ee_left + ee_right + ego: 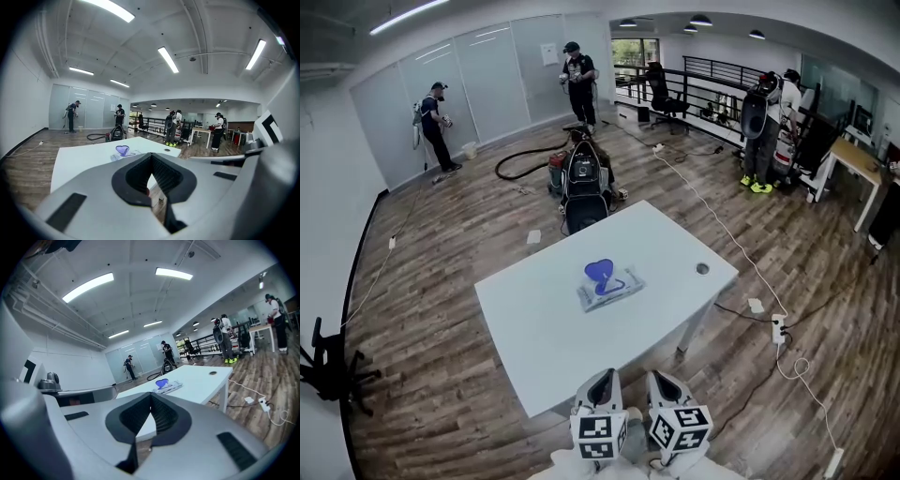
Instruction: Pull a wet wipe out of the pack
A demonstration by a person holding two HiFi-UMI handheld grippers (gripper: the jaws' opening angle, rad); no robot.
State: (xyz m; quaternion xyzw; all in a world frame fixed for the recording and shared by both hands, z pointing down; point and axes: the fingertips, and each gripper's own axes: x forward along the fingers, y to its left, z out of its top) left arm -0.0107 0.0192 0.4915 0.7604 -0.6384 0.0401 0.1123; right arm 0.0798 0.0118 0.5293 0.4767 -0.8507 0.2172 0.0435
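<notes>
A wet wipe pack point(609, 284) lies flat near the middle of the white table point(544, 328), its blue lid point(599, 273) flipped up. It shows small and far off in the left gripper view point(123, 151) and the right gripper view point(165, 386). My left gripper point(600, 382) and right gripper point(666, 382) hang side by side over the table's near edge, well short of the pack. In each gripper's own view the left gripper point(151, 155) and right gripper point(151, 394) have their jaw tips meeting, shut on nothing.
A round cable hole point(702, 269) sits near the table's right corner. Beyond the far edge stands a vacuum cleaner point(584, 178) with a hose. A cable and power strip point(778, 328) lie on the floor at right. Several people stand far off by the walls.
</notes>
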